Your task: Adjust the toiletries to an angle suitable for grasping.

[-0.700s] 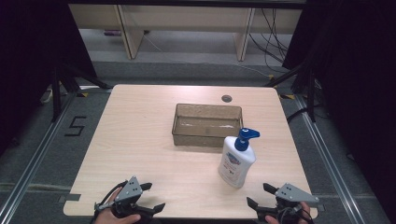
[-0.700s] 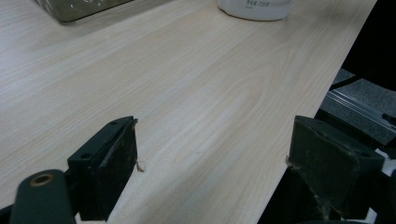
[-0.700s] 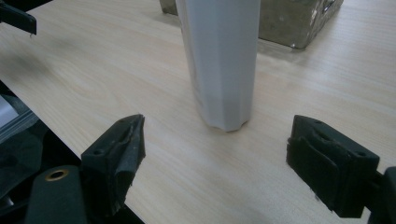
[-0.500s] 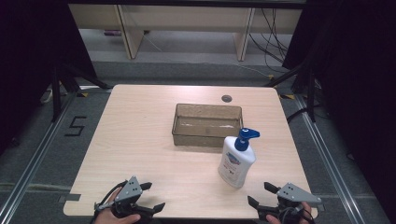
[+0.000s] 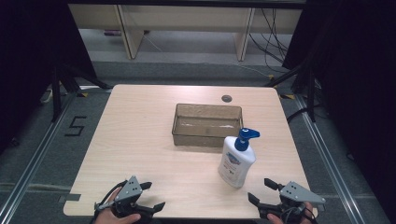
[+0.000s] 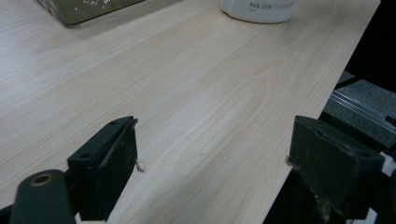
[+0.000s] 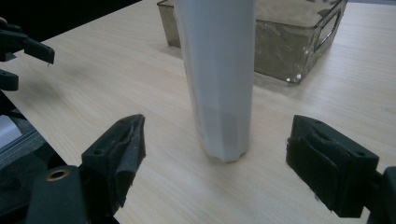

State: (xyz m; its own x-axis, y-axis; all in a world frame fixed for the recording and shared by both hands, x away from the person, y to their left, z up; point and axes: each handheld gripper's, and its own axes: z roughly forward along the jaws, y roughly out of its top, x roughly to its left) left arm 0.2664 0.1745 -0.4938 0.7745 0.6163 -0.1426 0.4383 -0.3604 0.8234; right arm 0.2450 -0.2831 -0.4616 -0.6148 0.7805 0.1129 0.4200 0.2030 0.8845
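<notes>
A white pump bottle [image 5: 236, 161] with a blue pump head stands upright on the wooden table [image 5: 140, 140], just in front of a clear smoky plastic bin [image 5: 207, 124]. My right gripper [image 5: 262, 191] is open at the table's near right edge, short of the bottle; in the right gripper view the bottle [image 7: 219, 79] stands ahead between the wide jaws, untouched. My left gripper [image 5: 152, 196] rests open at the near left edge with nothing between its jaws. In the left gripper view the bottle's base [image 6: 259, 7] and a corner of the bin [image 6: 84, 9] lie far ahead.
A small round grommet hole [image 5: 227, 98] sits at the table's far edge. Black curtains flank both sides, and shelving with cables stands beyond the table. In the right gripper view the left gripper's fingers [image 7: 28, 46] show at far left.
The right gripper has crept slightly forward toward the bottle. The left gripper, bottle and bin have stayed put.
</notes>
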